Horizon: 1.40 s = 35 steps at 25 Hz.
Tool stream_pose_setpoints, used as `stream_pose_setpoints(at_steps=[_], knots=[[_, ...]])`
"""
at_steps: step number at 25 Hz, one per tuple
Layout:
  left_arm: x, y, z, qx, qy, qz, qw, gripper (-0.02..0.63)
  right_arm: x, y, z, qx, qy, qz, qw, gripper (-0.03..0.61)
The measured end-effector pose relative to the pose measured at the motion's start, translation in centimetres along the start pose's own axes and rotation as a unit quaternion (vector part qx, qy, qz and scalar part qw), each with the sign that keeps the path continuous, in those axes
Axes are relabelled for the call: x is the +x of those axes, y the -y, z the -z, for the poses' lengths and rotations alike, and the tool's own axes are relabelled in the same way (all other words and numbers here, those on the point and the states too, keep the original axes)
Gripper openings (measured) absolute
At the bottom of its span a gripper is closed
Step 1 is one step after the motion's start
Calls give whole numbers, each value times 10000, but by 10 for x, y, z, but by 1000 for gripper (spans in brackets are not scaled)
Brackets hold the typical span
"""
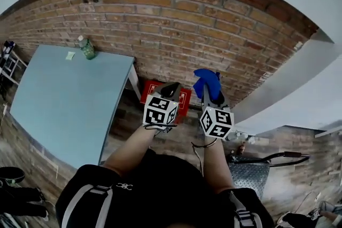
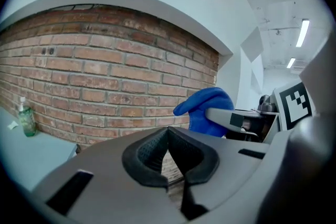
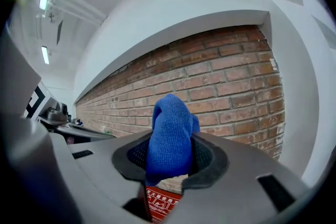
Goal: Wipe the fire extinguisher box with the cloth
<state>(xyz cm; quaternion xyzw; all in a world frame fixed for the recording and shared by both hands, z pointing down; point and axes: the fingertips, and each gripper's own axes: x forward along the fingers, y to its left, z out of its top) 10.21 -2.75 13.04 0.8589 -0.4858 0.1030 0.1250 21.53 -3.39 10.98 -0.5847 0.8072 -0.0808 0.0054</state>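
Holding the blue cloth (image 1: pixel 207 81) clamped in the right gripper (image 1: pixel 211 96); left gripper (image 1: pixel 170 91) is closed, empty. Red fire extinguisher box (image 1: pixel 184 100) sits below, slightly left of the cloth, against the brick wall (image 1: pixel 160 24).

A pale blue bench (image 1: pixel 64 99) stood with its far edge against the brick wall. Near that far edge stood a green bottle (image 1: pixel 86 48) with a pale cap, upright, and just beside it lay a small pale green slip (image 1: pixel 70 55). The rest of the bench top was bare. On the floor (image 1: pixel 122 133), beside the bench's near corner and against the foot of the wall, sat the red fire extinguisher box (image 1: pixel 185 99).
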Motion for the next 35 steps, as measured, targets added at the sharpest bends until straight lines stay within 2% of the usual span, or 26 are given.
stream_pose_setpoints(at_steps=[4,10,17,35], knots=[[-2,18,-11,18,160,-15,9999,8,-6,7,-9,-33,46,-54,10000,126],[2,35,-14,88,164,-14,9998,8,-11,14,-14,-69,71,-109,9999,126],[3,39,-20,117,233,-97,9996,8,-11,8,-17,-163,68,-271,9995,126],[-10,41,-15,108,251,-223,9994,8,-18,-6,-11,54,95,-609,9981,126]])
